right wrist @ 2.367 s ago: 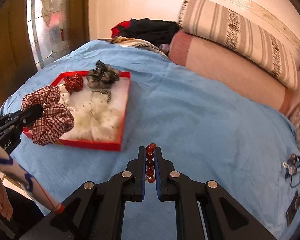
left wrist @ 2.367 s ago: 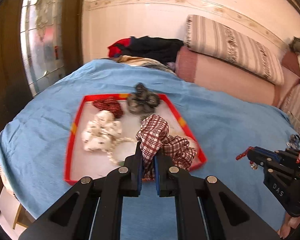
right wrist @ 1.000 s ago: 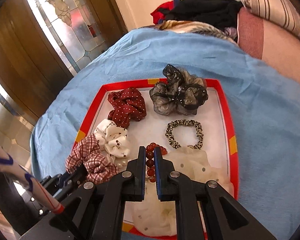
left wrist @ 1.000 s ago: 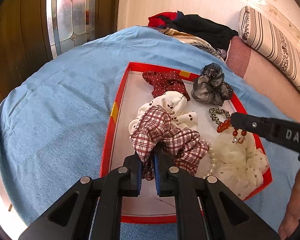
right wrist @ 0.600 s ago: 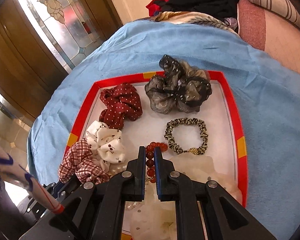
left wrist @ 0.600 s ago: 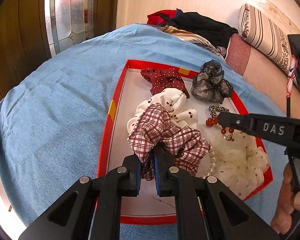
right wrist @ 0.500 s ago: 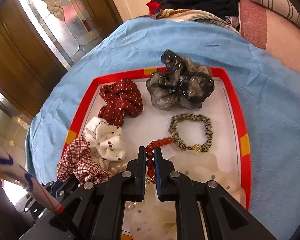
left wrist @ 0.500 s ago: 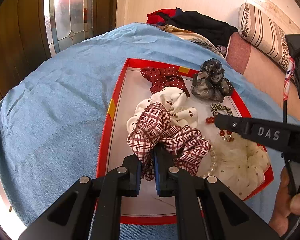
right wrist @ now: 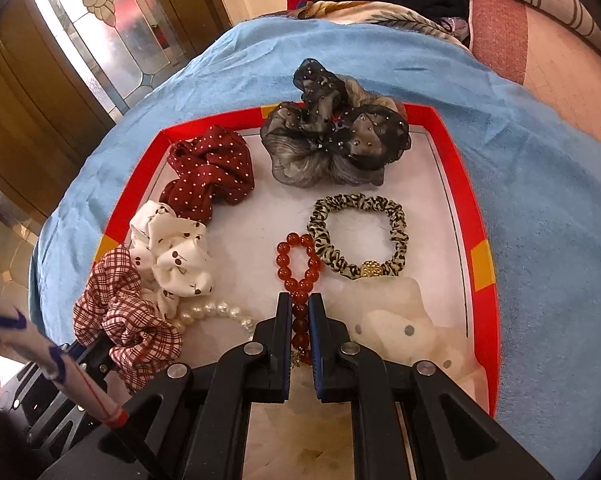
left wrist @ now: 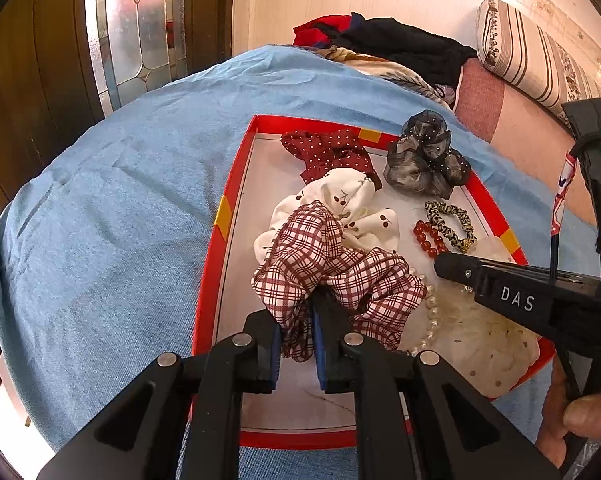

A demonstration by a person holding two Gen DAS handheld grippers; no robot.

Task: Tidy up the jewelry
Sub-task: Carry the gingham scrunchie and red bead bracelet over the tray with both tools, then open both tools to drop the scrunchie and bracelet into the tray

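R gripper (right wrist: 299, 312) clamps bead bracelet (right wrist: 298, 266); its loop lies ahead on tray (right wrist: 482, 216) floor. L gripper (left wrist: 293, 320) opening, plaid scrunchie (left wrist: 332, 268) still btwn pads.

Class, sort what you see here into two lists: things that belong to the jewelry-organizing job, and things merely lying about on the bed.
Belongs to the job:
red tray
plaid scrunchie, in the opening left gripper
red bead bracelet, in the right gripper
leopard hair tie
pearl strand

Just lying about:
dark clothes pile
striped pillow
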